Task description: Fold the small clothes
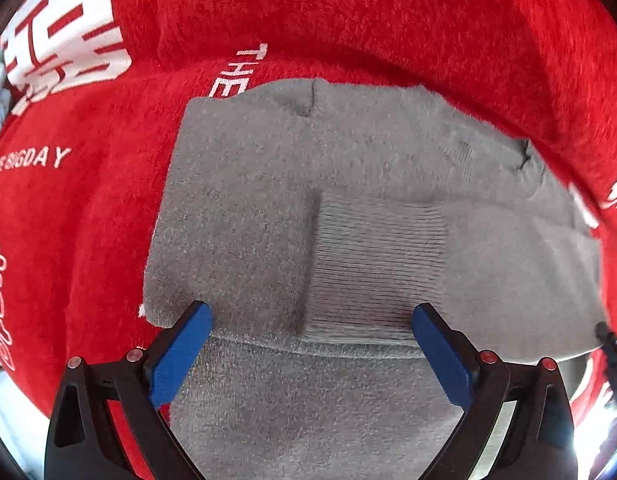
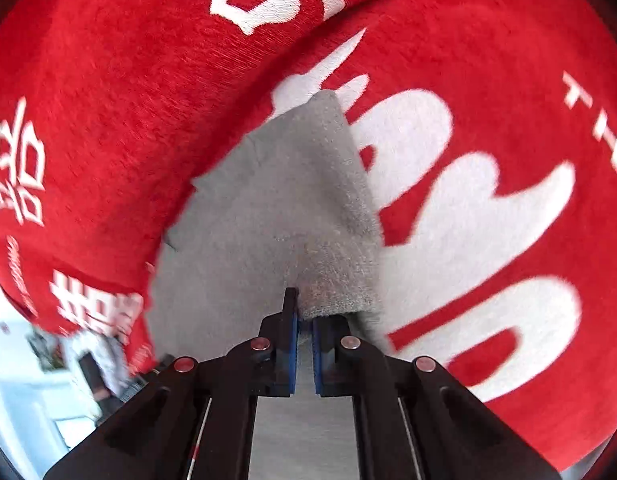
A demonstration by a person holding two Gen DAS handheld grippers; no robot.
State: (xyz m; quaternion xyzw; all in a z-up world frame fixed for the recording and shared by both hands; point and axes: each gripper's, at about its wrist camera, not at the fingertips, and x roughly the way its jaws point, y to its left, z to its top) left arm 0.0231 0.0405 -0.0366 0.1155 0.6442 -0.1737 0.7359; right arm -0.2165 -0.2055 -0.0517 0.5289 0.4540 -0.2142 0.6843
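Item: grey garment [image 1: 348, 200], on red blanket [image 1: 388, 20]. My left gripper [image 1: 311, 322] spread above it; right gripper [image 2: 304, 312] pinching its edge. Risk: hem slipping out, fold collapsing.

between our left gripper [image 1: 311, 314] fingers, spread wide, there is open room, and only the flat grey garment [image 1: 348, 184] lies under and ahead of them. its folded ribbed cuff [image 1: 378, 268] raises a low ridge just inside the right finger. beyond the fingertips and on both outer sides the red blanket [image 1: 388, 20] lies low, nothing standing on it. our right gripper [image 2: 304, 320] has no gap left: its pads are pressed on a grey fold that rises ahead of the tips. to either side of those fingers we see only flat red blanket.
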